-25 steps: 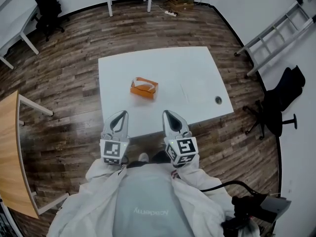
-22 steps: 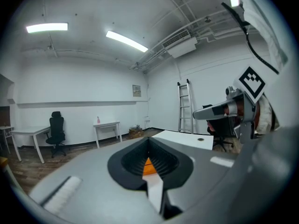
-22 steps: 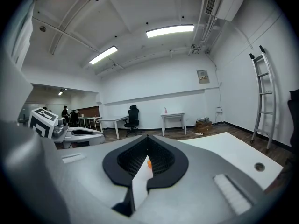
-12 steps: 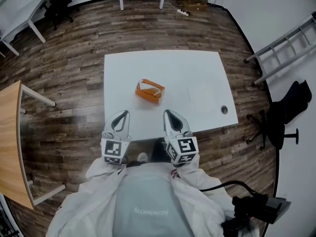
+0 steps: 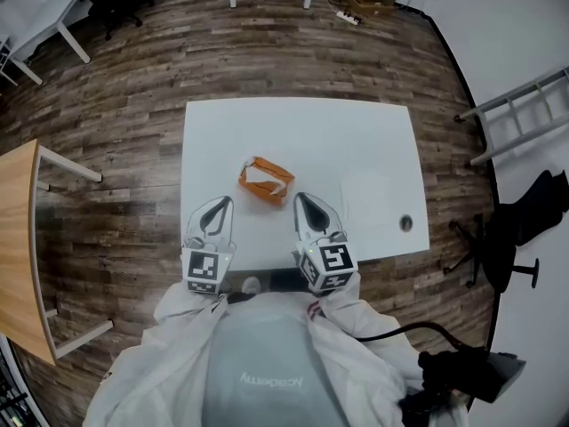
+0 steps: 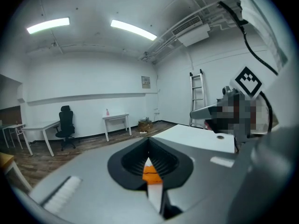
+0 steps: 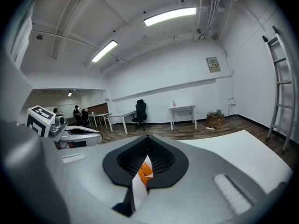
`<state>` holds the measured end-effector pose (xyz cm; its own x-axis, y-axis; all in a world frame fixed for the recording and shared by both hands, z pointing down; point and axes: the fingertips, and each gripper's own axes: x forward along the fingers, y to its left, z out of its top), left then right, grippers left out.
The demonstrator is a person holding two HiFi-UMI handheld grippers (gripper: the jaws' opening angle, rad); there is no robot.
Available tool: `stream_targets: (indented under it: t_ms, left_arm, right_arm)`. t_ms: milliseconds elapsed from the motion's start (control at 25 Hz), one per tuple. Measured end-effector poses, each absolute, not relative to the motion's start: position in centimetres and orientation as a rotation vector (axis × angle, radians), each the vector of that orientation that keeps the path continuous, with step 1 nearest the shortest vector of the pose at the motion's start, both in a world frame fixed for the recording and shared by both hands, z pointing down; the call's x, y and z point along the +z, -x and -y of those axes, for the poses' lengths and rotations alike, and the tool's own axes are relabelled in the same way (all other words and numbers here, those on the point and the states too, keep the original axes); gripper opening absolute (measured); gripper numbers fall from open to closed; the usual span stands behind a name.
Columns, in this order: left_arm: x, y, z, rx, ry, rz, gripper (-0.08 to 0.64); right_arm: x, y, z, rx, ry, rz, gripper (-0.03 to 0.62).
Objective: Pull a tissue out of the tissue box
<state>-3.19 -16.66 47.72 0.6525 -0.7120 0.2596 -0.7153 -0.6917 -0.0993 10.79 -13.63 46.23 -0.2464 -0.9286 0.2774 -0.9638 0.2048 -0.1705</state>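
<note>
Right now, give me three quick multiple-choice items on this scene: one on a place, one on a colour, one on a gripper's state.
1. Where is the tissue box?
A. on a shelf
B. on the white table
C. in a sink

2. What colour is the tissue box?
A. orange
B. blue
C. green

3. The right gripper is:
A. wide open
B. shut on a tissue
C. shut, holding nothing

Answers:
1 B, the head view shows the box sitting on the white tabletop.
2 A, its sides are plainly orange.
3 C, the right gripper view shows the jaws together with no tissue between them.
</note>
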Motion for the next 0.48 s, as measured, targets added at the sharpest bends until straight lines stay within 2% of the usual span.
stream_targets:
  t_ms: [480]
  left_arm:
    - [48.2, 2.4, 20.0, 0.522, -2.709, 1.401, -0.002]
  right_arm:
    - [47.3, -11.7, 19.0, 0.534, -1.648, 2.464, 0.0]
